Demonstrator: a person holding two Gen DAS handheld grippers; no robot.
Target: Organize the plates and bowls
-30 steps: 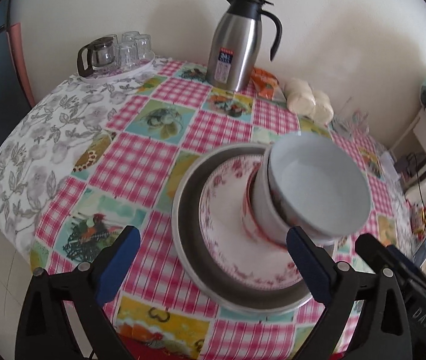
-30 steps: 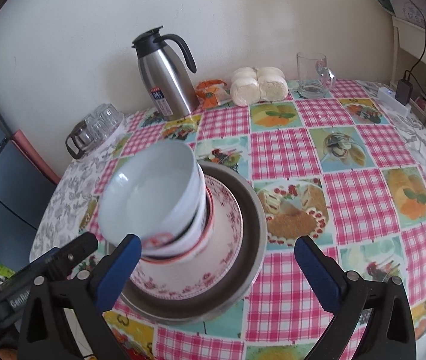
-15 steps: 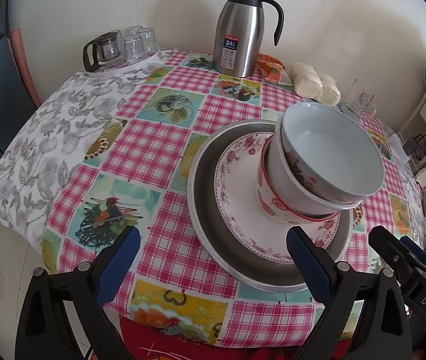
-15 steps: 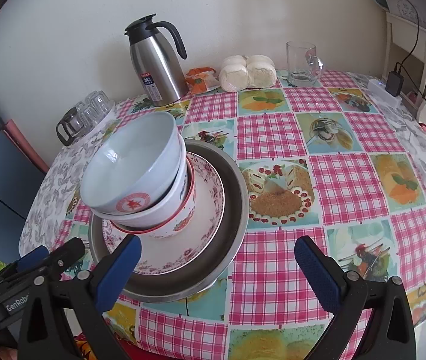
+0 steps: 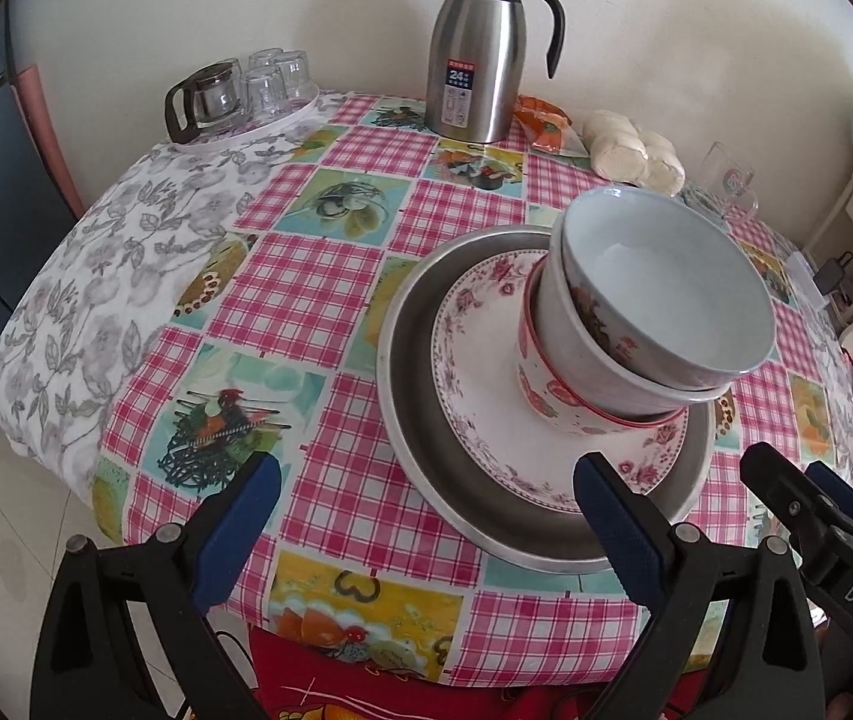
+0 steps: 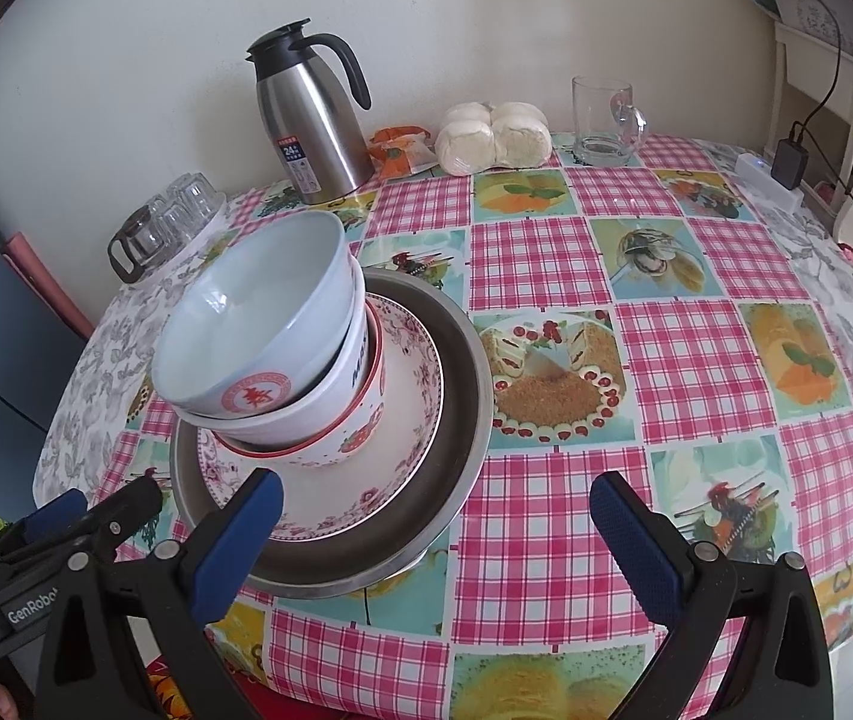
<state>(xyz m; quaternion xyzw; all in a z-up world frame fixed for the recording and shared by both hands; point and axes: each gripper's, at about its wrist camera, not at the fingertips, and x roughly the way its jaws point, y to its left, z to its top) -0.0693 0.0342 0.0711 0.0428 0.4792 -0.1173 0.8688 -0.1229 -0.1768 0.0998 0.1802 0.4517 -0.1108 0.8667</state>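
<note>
A stack stands on the checked tablecloth: a steel pan [image 5: 426,456] [image 6: 456,420], a pink-flowered plate [image 5: 486,372] [image 6: 414,390], a red-patterned bowl [image 5: 540,390] [image 6: 360,438], then two nested white bowls [image 5: 666,276] [image 6: 258,324] that lean to one side. My left gripper [image 5: 426,534] is open and empty, near the table's front edge just before the pan. My right gripper [image 6: 438,540] is open and empty, its left finger in front of the pan's rim. Each gripper shows at the edge of the other's view.
A steel thermos jug [image 5: 480,48] [image 6: 312,114], a tray of glasses with a small glass pot [image 5: 234,96] [image 6: 168,222], an orange packet [image 6: 402,147], wrapped buns [image 5: 630,150] [image 6: 492,135] and a glass mug [image 6: 603,120] stand along the back by the wall. A power strip [image 6: 768,174] lies at the right.
Both grippers have drawn back and down toward the table's front edge, staying open. The stack looks farther off and now stands on the table; the top bowls lean as before.
</note>
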